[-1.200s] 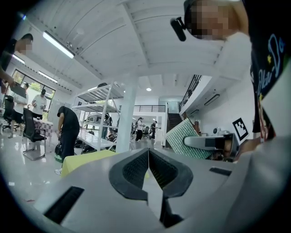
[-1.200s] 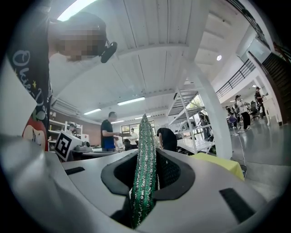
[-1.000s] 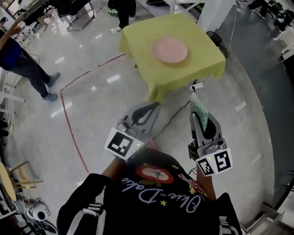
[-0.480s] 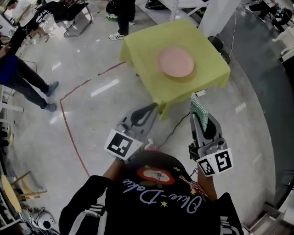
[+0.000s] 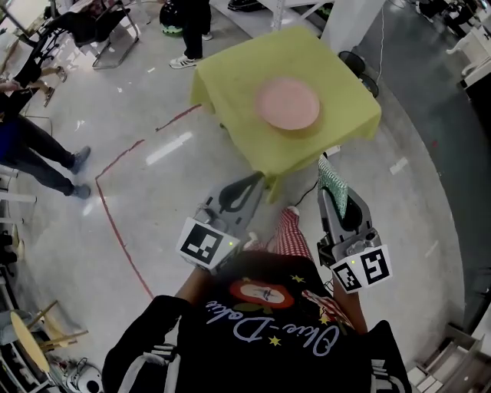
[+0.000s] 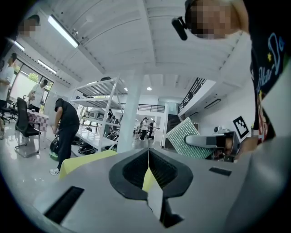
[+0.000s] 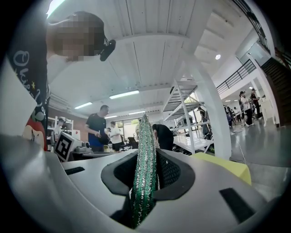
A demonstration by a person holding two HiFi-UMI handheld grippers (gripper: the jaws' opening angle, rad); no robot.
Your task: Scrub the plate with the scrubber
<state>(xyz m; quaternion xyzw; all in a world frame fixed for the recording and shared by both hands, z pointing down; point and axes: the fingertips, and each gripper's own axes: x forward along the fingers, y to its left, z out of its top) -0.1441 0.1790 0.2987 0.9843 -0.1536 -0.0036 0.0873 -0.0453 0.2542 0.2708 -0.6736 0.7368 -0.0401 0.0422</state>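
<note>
A round pink plate (image 5: 287, 104) lies on a table with a yellow-green cloth (image 5: 230, 73), ahead of me. Both grippers are held level over the floor, short of the table's near corner. My left gripper (image 5: 256, 181) is shut with nothing between its jaws; in the left gripper view (image 6: 148, 154) they meet in a thin line. My right gripper (image 5: 328, 175) is shut on a green glittery scrubber (image 5: 333, 183), which stands on edge and sticks out past the tips. The scrubber (image 7: 145, 164) fills the right gripper view's jaws, and it also shows (image 6: 185, 137) in the left gripper view.
A red tape line (image 5: 115, 222) runs across the glossy floor at left. People stand at far left (image 5: 38, 153) and behind the table (image 5: 192, 23). A white column (image 5: 349, 19), a dark round stand (image 5: 353, 61) and a floor cable (image 5: 303, 196) are near the table.
The table and plate have drifted left and a little nearer in the head view as I walk. A leg in red-checked trousers now shows between the grippers. Both grippers keep their pose.
</note>
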